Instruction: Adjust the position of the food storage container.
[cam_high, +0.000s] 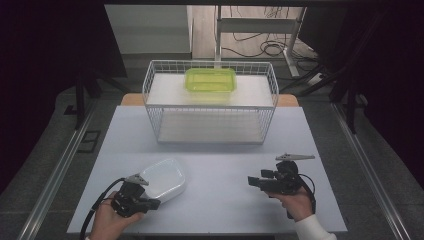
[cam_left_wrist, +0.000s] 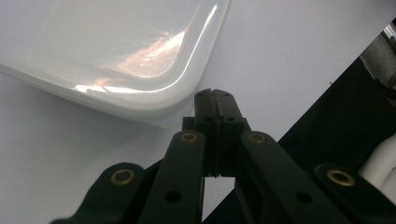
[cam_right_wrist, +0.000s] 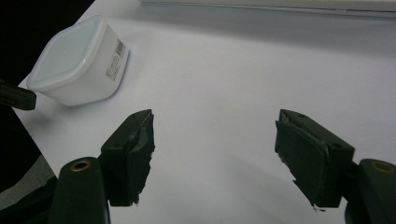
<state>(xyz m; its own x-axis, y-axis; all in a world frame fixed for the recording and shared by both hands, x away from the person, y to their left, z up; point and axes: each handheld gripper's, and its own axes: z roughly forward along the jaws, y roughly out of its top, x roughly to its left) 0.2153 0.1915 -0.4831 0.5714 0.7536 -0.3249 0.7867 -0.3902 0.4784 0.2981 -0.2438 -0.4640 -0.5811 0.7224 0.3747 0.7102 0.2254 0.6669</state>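
A white lidded plastic container (cam_high: 163, 177) sits on the pale table at the front left; it also appears in the left gripper view (cam_left_wrist: 116, 51) and the right gripper view (cam_right_wrist: 79, 60). My left gripper (cam_high: 154, 203) is shut, with its jaws pressed together and nothing between them. Its tip (cam_left_wrist: 215, 93) lies just beside the container's near corner; I cannot tell whether it touches. My right gripper (cam_high: 252, 182) hovers at the front right, pointing left toward the container. It (cam_right_wrist: 215, 154) is open, with bare table between its pads.
A white wire rack (cam_high: 210, 102) stands at the back middle of the table, with a lime-green lidded container (cam_high: 210, 80) on its upper shelf. The table's front edge (cam_high: 210, 233) runs close under both hands. Cables lie on the floor beyond.
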